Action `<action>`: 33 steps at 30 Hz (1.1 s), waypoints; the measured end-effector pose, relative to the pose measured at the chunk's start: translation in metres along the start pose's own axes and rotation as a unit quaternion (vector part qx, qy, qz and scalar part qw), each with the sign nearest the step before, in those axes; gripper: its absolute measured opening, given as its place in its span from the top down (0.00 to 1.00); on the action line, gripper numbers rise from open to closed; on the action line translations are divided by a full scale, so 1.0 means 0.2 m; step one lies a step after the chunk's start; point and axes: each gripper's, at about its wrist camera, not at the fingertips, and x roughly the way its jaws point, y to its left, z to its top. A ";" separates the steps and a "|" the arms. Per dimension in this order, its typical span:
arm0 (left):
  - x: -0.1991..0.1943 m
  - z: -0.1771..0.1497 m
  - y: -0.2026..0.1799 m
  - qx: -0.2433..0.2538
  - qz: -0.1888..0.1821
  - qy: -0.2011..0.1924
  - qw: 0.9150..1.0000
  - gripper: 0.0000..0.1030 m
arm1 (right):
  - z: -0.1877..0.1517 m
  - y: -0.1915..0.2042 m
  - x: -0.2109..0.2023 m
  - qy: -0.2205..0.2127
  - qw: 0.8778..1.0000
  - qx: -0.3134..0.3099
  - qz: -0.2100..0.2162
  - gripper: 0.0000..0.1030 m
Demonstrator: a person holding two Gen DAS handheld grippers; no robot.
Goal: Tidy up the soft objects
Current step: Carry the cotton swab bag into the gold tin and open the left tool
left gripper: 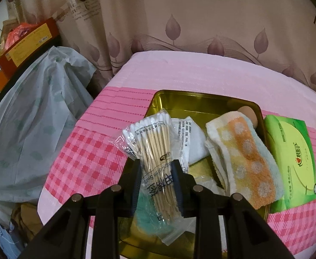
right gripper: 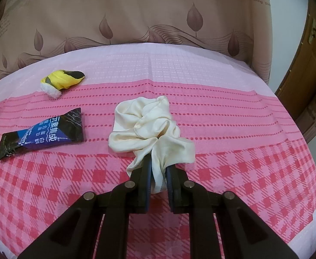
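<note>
Left gripper (left gripper: 156,172) clamped around cotton swab packet (left gripper: 155,149), long axis running up-frame, hanging just above gold tin (left gripper: 203,101) at centre frame. Right gripper (right gripper: 159,168) pinching cream scrunchie (right gripper: 146,127), bunched up-frame on pink tablecloth (right gripper: 222,118); tin unseen from there.

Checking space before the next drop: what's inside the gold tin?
The gold tin holds a striped towel, white cloth, brown ball and cotton swabs; its floor beneath them is hidden.
</note>
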 end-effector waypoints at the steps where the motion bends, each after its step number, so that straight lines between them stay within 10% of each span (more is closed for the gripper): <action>1: -0.01 0.00 0.00 -0.002 0.001 -0.003 1.000 0.71 | 0.00 0.00 0.00 0.000 1.000 -0.001 -0.001 0.87; 33: -0.44 -0.27 0.08 -0.019 0.092 -0.126 0.988 0.53 | 0.00 0.03 0.00 0.000 1.000 -0.017 -0.020 0.86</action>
